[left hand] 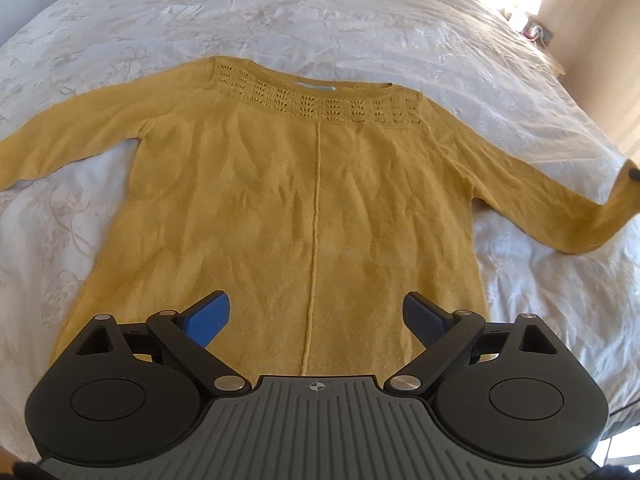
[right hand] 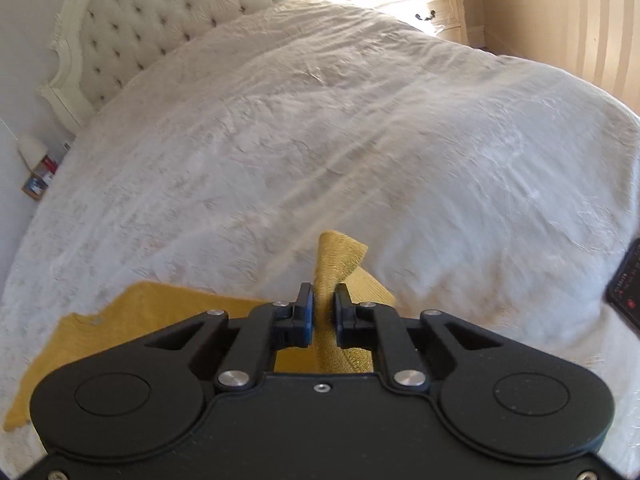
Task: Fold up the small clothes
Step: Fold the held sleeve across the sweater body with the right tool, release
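Between the pads of the right hand-held gripper (right hand: pixel 323 312) sits the cuff of the sweater's right sleeve (right hand: pixel 340 256), pinched nearly closed and lifted a little off the bed (right hand: pixel 400 140). The yellow sweater (left hand: pixel 312 200) lies flat, face up, straight ahead of the left hand-held gripper (left hand: pixel 316 316), whose jaws stand wide and empty over the hem. From that side its long axis runs away toward the neckline, with the sleeves spread out to either side. The held sleeve stretches away from the body, so folding it probably means carrying the cuff back across toward the centre seam; the right hand is the nearer one.
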The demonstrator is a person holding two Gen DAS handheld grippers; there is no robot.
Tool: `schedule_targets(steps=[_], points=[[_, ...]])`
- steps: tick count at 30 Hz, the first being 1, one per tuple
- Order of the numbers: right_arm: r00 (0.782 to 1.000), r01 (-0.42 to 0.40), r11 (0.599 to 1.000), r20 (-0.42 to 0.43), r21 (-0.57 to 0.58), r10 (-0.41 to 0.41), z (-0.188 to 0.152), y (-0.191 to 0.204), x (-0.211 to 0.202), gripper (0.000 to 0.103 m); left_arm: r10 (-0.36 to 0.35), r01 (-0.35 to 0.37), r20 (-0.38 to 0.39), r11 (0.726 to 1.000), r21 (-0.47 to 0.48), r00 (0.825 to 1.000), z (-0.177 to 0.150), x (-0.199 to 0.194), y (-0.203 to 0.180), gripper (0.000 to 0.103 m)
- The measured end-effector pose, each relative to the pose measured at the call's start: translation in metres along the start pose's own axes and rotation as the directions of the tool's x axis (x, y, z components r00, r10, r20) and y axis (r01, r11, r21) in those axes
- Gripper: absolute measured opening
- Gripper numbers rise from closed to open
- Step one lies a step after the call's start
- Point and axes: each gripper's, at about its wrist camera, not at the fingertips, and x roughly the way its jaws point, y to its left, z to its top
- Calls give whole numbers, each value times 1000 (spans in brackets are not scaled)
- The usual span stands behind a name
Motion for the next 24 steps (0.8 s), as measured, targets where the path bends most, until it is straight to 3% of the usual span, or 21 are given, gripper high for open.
schedule_targets(steps=[9, 14, 15, 18, 21, 23, 24], points=[[982, -186, 980, 17, -75, 188, 2, 168, 20, 18, -20, 20, 10, 1000, -9, 1000, 20, -2, 86, 94], [984, -177, 967, -21, -184, 176, -34, 247, 54, 26, -25, 25, -4, 1000, -3, 1000, 32, 0, 136, 94], [987, -158, 965, -27, -208, 156, -44, 257, 60, 31, -25, 25, -8, 1000, 4, 1000, 34, 1, 143, 94], [997, -72, 957, -25, -282, 68, -81, 280, 74, 70, -28, 28, -23, 999, 25, 999, 38, 6, 161, 94], [1000, 31, 948, 6, -316, -31, -116, 284, 78, 72, -33, 35, -34, 998, 44, 999, 43, 10, 173, 94], [992, 123, 940, 19, -318, -123, -133, 281, 79, 82, -37, 39, -36, 998, 53, 999, 46, 11, 176, 94], [984, 173, 933, 17, -315, -176, -139, 278, 80, 94, -40, 42, -38, 998, 55, 998, 47, 13, 177, 94]])
